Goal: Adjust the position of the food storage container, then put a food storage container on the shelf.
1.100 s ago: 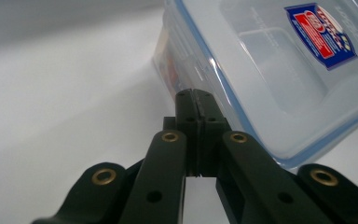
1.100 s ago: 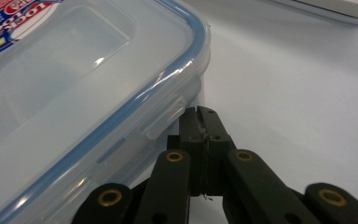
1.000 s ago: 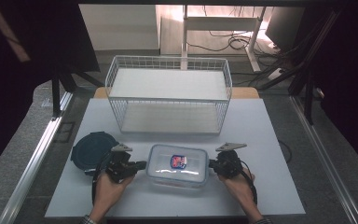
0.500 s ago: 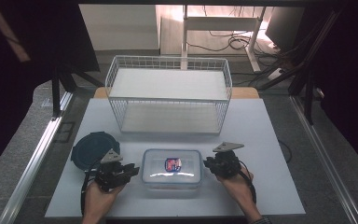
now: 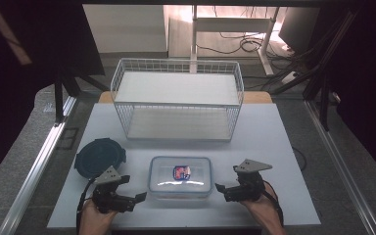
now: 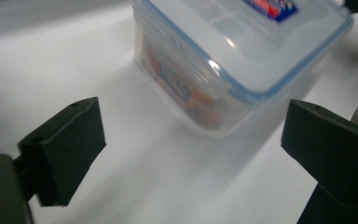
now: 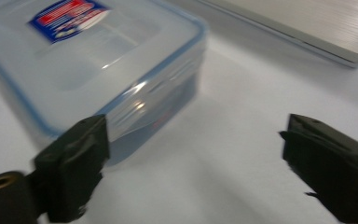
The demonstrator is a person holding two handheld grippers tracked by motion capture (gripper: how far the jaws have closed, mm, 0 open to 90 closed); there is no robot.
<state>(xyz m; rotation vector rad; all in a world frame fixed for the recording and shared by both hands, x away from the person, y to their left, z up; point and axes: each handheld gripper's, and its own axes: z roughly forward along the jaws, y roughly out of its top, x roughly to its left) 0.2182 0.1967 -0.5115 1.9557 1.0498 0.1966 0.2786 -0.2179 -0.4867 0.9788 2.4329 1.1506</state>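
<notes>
High view: lidded plastic container (image 5: 180,177) on white table (image 5: 274,142), between left gripper (image 5: 138,198) and right gripper (image 5: 220,188). Both jaws just opened, standing apart, nothing gripped. Contents possibly snack packets. Wire basket (image 5: 177,100) behind; dark round lid (image 5: 99,156) left.

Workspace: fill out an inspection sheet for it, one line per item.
Surface: white table top, level and dry.
Job's things: lidded clear container with a red-blue label, flat between the grippers.
Clutter: dark round lid at left; wire basket behind.
Grippers: left gripper and right gripper open, jaws just opened, off the container's ends.
Cables: one trails from each gripper; more on the floor behind.
Surroundings: dark curtains, metal frame rails.
</notes>
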